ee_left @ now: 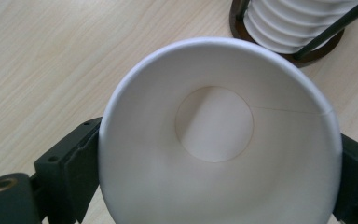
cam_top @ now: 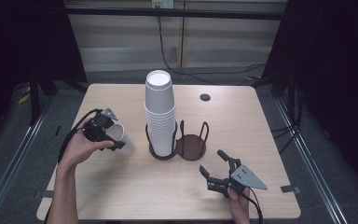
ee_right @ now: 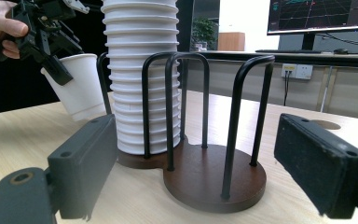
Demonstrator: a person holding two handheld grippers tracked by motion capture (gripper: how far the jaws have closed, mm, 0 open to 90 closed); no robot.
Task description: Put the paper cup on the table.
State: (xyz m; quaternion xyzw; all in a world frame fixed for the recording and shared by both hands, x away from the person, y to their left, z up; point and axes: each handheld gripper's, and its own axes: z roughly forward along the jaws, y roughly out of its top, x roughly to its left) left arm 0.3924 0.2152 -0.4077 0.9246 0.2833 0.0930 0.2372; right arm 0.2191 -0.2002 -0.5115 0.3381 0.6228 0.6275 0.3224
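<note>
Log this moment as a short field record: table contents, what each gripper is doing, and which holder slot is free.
table: wooden table
holder: dark two-slot cup holder with wire loops
left slot: tall stack of white paper cups
right slot: empty
left gripper: jaws shut on a single paper cup, tilted, left of the stack
right gripper: jaws open, holding nothing, facing the holder
</note>
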